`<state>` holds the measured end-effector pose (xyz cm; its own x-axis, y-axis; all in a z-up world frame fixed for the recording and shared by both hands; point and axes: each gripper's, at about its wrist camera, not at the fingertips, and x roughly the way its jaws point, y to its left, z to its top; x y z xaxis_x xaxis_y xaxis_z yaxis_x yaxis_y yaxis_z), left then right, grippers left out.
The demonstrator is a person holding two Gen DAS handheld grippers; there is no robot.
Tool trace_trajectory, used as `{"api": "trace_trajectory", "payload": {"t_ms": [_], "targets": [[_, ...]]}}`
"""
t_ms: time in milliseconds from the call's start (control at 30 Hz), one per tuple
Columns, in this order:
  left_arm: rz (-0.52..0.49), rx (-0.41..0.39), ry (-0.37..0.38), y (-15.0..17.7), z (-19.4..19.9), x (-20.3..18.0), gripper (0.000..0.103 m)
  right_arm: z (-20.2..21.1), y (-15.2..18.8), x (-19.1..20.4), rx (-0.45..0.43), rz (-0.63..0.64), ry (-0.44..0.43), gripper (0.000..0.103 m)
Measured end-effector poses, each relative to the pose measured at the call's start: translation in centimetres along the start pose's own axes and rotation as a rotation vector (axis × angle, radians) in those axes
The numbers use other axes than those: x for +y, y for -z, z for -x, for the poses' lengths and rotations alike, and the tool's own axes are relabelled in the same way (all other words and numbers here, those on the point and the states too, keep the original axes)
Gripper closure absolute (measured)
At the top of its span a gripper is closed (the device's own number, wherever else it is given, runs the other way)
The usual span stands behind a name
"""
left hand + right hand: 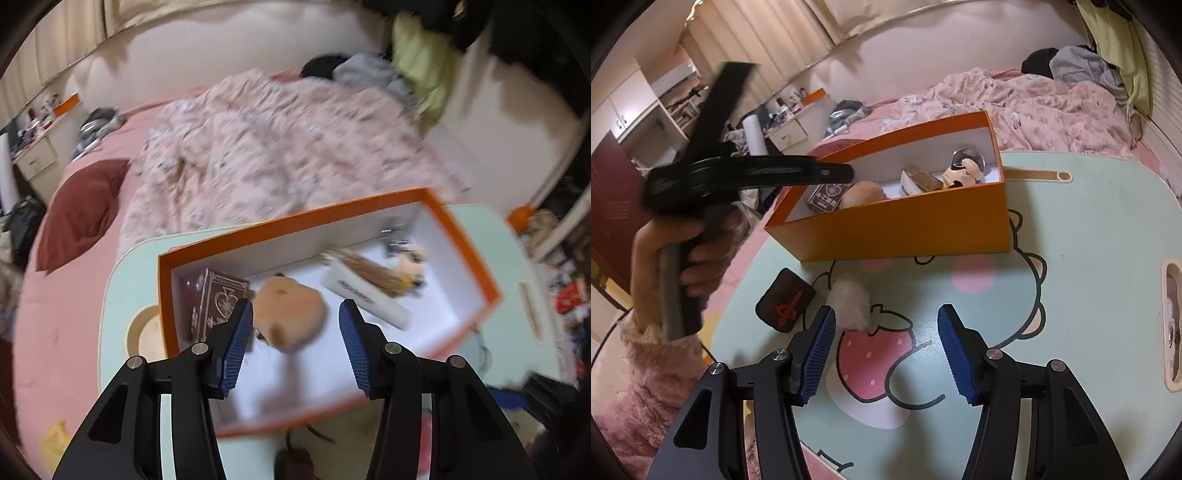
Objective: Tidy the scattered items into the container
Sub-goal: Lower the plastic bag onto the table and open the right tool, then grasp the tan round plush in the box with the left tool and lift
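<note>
The orange box sits on my pale green table, its long side running from near-left to far-right in my right-hand view, open top up, white inside. In it lie a dark patterned card box at the left end, a tan plush toy beside it, a white carton with printing too blurred for me to read, and a small black-and-white figure at the far end. The card box carries pale lettering I cannot make out.

Outside the box, near its front wall, a dark pouch with a red mark lies flat on the table, and a pale fluffy ball lies just beside it.

My left gripper hangs over the box, its blue fingers partly apart and gripping nothing; the plush toy shows between them below. My right gripper points down at the strawberry picture on the table, fingers partly apart and empty, the fluffy ball just beyond its left fingertip.

A pink bed stands behind the table.
</note>
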<state>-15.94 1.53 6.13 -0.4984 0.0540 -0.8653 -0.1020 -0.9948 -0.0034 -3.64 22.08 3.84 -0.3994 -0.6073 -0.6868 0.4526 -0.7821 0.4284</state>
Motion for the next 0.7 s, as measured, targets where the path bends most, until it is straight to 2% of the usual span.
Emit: {"api": "trace_trajectory", "payload": {"t_ms": [167,267,433,567,700], "targets": [[-0.025,0.104,-0.047,-0.7,-2.8,-0.5,0.053,0.3,0.3,-0.5,-0.006,-0.009,-0.009,0.046],[-0.052,0.177,-0.025,-0.4,-4.6,-1.0,0.053,0.2,0.3,-0.5,-0.007,-0.009,-0.014,0.046],[-0.048,0.162,-0.010,-0.6,-4.8,-0.9,0.053,0.1,0.4,-0.3,-0.003,-0.012,-0.021,0.046],[0.002,0.129,0.050,-0.7,-3.9,0.3,0.062,0.2,0.4,-0.3,-0.003,-0.015,-0.021,0.046],[0.022,0.007,0.124,-0.5,0.4,0.9,0.062,0.1,0.3,-0.2,-0.001,-0.014,-0.008,0.046]]}}
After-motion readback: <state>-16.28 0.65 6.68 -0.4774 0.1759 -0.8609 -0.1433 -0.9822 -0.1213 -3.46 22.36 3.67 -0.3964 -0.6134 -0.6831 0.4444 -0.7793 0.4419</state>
